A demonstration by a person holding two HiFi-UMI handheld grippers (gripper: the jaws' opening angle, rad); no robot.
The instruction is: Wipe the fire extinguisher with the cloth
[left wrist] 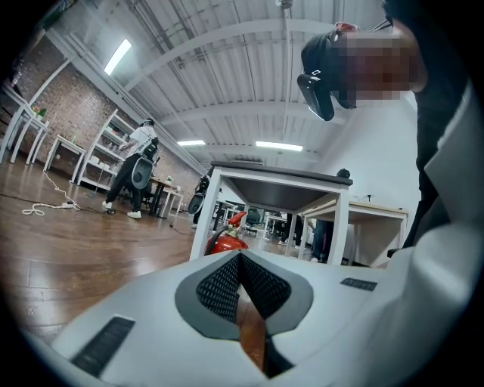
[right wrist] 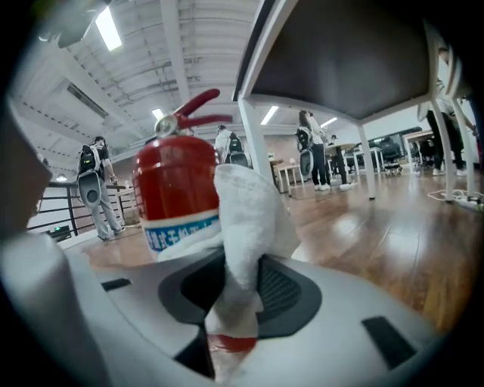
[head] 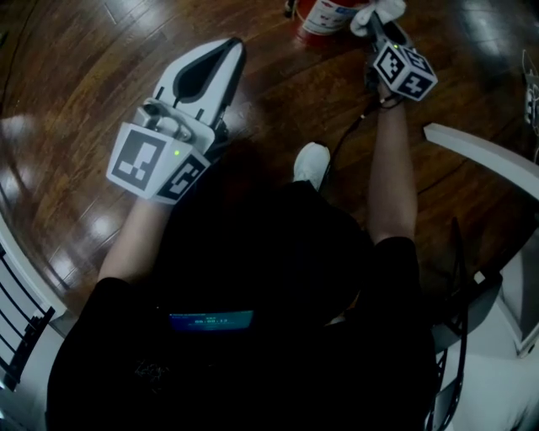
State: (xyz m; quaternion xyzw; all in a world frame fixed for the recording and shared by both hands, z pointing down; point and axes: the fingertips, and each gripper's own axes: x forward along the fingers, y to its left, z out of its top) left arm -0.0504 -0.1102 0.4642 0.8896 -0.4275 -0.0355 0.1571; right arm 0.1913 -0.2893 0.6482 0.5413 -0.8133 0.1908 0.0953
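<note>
A red fire extinguisher [right wrist: 175,198] with a white and blue label stands on the wooden floor, cut off by the top edge in the head view [head: 327,18]. My right gripper [head: 376,25] is shut on a white cloth [right wrist: 246,227], which lies against the extinguisher's side. In the head view the cloth [head: 381,12] bunches above the gripper. My left gripper [head: 221,57] hangs over the floor to the left, its jaws closed together with nothing between them. In the left gripper view the extinguisher [left wrist: 229,237] shows far ahead, beside a white table leg.
A white table [left wrist: 280,185] stands over the extinguisher, its leg [right wrist: 257,147] right behind it. A white curved chair edge [head: 480,151] is at my right and a black rack [head: 21,328] at my lower left. Several people stand among desks in the background.
</note>
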